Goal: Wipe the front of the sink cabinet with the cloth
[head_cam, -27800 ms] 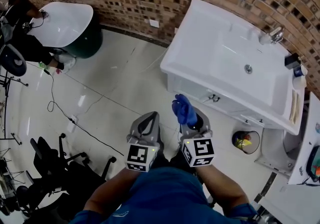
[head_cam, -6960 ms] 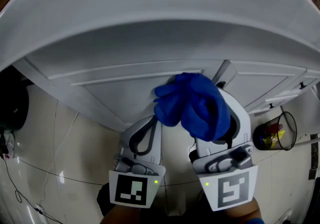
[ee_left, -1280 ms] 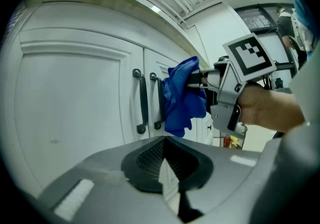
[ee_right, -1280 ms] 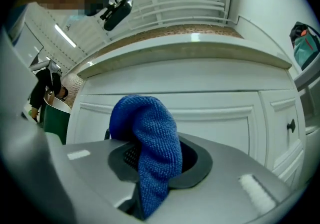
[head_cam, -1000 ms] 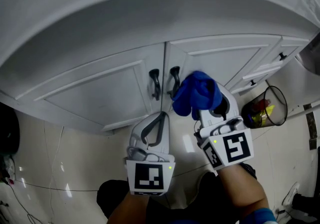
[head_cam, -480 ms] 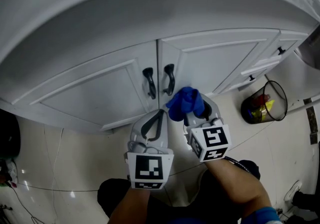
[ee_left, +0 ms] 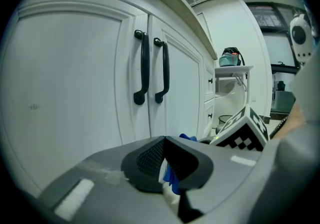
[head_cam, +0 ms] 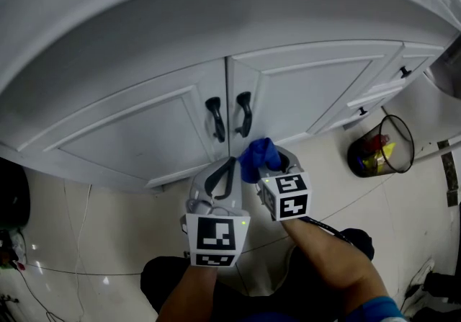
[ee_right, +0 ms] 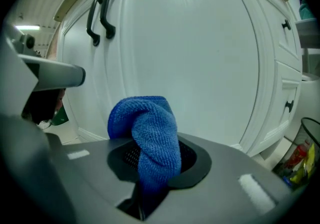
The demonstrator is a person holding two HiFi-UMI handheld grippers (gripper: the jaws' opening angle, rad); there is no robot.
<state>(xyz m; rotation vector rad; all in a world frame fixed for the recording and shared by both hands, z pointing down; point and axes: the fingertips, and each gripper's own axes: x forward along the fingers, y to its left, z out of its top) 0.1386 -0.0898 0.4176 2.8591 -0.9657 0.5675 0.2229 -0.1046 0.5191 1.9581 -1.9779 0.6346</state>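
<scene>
Between the jaws of my right gripper (ee_right: 150,165), clenched tight, sits the blue cloth (ee_right: 147,128), bunched upward and close before the sink cabinet (ee_right: 200,57); I cannot confirm contact. My left gripper (ee_left: 167,165) lies just beside the right one, its jaws pressed together with nothing between them. Ahead of and above both grippers are two black handles (head_cam: 228,117). Well to the right gripper's right stands a waste bin (head_cam: 378,146).

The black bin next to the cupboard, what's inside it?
Red and yellow rubbish, maybe wrappers, shows at the top of the bin. Anything deeper down is covered by that rubbish and the bin's dark side, so I can't tell what else is in there.
</scene>
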